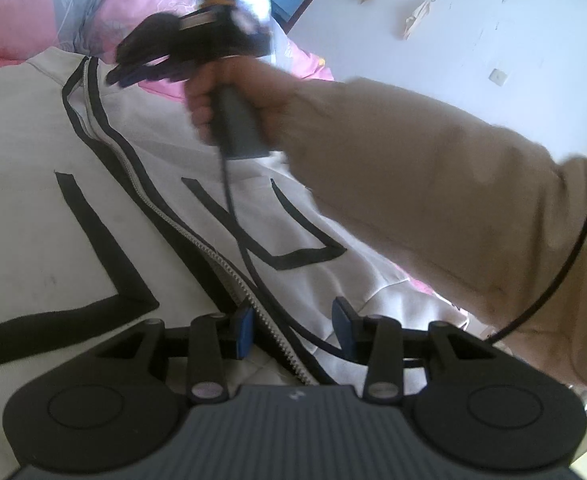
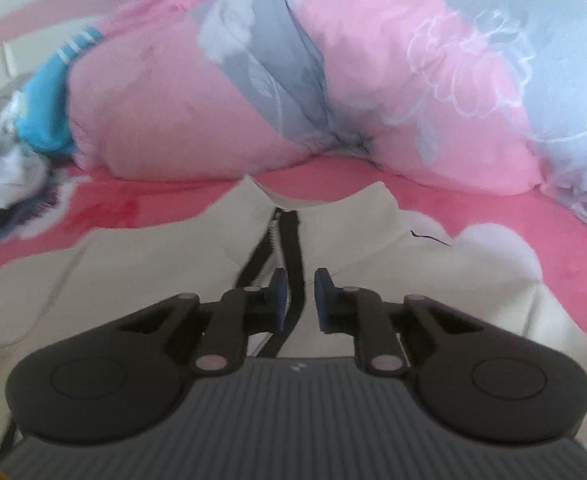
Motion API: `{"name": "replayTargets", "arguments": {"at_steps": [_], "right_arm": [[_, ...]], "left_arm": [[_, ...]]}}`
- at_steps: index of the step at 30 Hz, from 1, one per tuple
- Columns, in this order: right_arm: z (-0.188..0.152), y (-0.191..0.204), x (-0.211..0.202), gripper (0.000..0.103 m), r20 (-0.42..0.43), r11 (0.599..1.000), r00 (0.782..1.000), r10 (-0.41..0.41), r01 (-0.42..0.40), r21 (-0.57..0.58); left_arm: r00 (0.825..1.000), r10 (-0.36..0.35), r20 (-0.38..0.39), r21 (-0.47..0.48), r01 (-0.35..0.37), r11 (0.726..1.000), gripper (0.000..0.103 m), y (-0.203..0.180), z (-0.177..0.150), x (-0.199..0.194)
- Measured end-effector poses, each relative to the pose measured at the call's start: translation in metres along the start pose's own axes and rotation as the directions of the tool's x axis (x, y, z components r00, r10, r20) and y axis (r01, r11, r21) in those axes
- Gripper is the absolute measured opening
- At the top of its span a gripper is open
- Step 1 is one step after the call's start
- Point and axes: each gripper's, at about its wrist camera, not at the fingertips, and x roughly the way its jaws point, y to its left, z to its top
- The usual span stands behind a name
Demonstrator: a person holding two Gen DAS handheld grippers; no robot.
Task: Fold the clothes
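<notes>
Right wrist view is motion-blurred; the clothes pile at 9 o'clock is hard to make out. The jacket, cream with black trim, lies flat on the bed, its edges cut off by both frames. In the left wrist view a sleeve and hand cross from 3 o'clock, hiding the jacket's right side; the hand grips the right gripper, blurred, its tip over the collar near 11 o'clock. Left gripper: jaws partly open, astride the zipper and a cable, pads not seen pressing cloth. In its own view the right gripper shows jaws narrowly apart over the black trim, holding nothing. Only that view shows the quilt at 12; only the left shows the wall at 1 o'clock.
</notes>
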Motion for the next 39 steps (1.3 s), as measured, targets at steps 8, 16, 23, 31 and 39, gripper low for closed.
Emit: {"name": "replayTargets", "arguments": {"at_steps": [8,16,23,31,39], "right_arm": [[-0.006,0.013,0.057,0.016,-0.082,0.997,0.997,0.005,-0.012,-0.081],[-0.007,-0.03,-0.068,0.015,0.053,0.999,0.998,0.029,-0.031,0.027],[-0.076,-0.061,-0.227,0.019,0.14,0.958,0.99,-0.016,-0.024,0.285],[-0.193,-0.069,-0.31,0.02,0.138,0.825,0.986,-0.091,-0.003,0.566],[-0.261,-0.127,-0.383,0.022,0.27,0.599,0.91,-0.315,-0.03,0.8]], "left_arm": [[1.0,-0.014,-0.001,-0.014,0.014,1.0,0.041,0.004,0.002,0.0],[1.0,-0.003,-0.015,0.008,0.003,1.0,0.041,-0.004,0.002,-0.005],[0.999,-0.021,-0.037,-0.024,0.02,1.0,0.047,-0.014,0.002,-0.011],[0.997,-0.008,-0.079,-0.015,0.006,1.0,0.049,-0.032,-0.002,-0.014],[0.987,-0.112,-0.119,0.074,0.121,0.99,0.08,-0.063,-0.006,-0.027]]}}
